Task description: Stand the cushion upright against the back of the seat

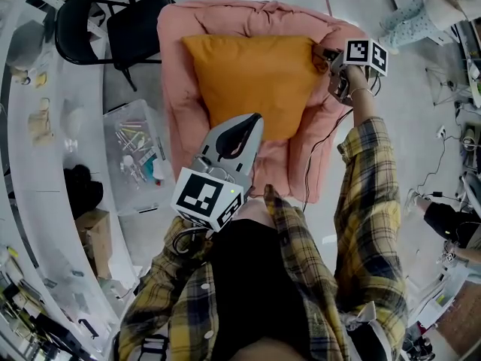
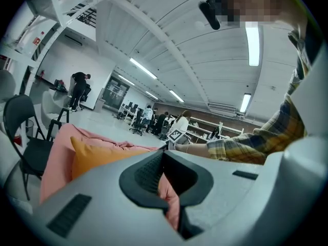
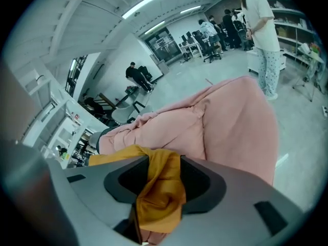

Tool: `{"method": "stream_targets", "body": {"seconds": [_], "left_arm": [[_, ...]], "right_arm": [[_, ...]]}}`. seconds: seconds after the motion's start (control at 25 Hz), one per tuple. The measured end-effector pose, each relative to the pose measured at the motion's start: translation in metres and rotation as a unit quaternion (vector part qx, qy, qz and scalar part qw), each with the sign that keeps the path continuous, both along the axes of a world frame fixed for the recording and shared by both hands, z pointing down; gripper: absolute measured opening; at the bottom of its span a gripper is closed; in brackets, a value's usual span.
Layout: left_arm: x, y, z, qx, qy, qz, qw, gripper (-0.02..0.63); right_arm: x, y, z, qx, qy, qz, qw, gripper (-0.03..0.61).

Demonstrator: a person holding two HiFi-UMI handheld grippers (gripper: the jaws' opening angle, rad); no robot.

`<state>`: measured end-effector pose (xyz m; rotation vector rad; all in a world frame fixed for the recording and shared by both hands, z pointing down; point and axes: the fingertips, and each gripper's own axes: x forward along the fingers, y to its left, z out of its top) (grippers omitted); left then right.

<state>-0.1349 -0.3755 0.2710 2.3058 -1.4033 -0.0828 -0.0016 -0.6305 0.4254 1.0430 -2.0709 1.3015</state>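
— What's hidden from here?
— The cushion's (image 1: 248, 81) near edge, behind the left gripper (image 1: 252, 122). Its jaws stand narrowly apart with a slit of pink showing between them; I can't tell if they touch anything.
— And the cushion itself?
— Orange and plump, on the pink seat (image 1: 225, 17), top edge by the back. One far corner lies bunched between the right gripper's (image 1: 325, 59) parted jaws.
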Motion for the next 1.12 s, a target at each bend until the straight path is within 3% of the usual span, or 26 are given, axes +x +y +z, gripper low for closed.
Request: {"method": "stream_targets", "body": {"seconds": [0.24, 0.6, 0.88, 1.0, 1.12], "left_arm": [[0.001, -0.002, 0.002, 0.0, -0.004, 0.001, 1.0, 0.003], [-0.002, 0.006, -0.004, 0.008, -0.005, 0.0, 1.0, 0.003], [0.0, 0.011, -0.012, 0.019, -0.008, 0.004, 0.9998, 0.003], [0.005, 0.018, -0.02, 0.029, -0.011, 0.01, 0.9995, 0.003], [0.01, 0.024, -0.028, 0.043, -0.015, 0.015, 0.9989, 0.003]], "right_arm": [[0.001, -0.008, -0.009, 0.021, -0.027, 0.018, 0.999, 0.175], [0.012, -0.017, -0.044, 0.082, -0.007, 0.04, 0.996, 0.173], [0.015, -0.001, -0.078, 0.13, -0.015, 0.017, 0.991, 0.173], [0.005, 0.025, -0.107, 0.195, -0.031, -0.019, 0.98, 0.172], [-0.01, 0.063, -0.141, 0.278, -0.028, -0.068, 0.958, 0.165]]}}
